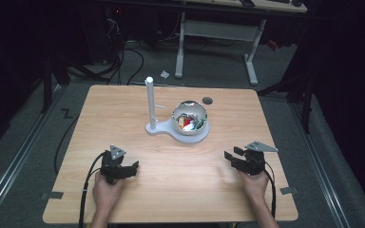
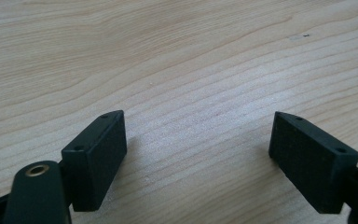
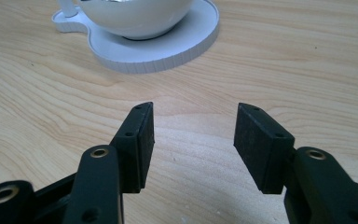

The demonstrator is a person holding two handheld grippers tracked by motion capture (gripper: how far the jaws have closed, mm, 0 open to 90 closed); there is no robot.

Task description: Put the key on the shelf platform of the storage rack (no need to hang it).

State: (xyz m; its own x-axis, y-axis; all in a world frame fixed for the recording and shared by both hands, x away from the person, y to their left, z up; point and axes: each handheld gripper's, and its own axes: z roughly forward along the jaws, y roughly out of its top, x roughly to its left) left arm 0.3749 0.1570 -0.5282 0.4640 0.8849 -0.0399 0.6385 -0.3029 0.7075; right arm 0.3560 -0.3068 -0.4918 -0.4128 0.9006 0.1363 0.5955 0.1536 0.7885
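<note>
Silvery bowl [image 1: 189, 117] on white stand [image 1: 158, 127]: small colourful items inside | left tool [image 1: 134, 167], right tool [image 1: 231, 154]: agape, empty

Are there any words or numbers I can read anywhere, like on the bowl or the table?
None can be read. The bowl, its white stand, the wooden table and both hand-held grippers, left and right, carry no legible text. The colourful bits inside the bowl are too small to make out.
</note>
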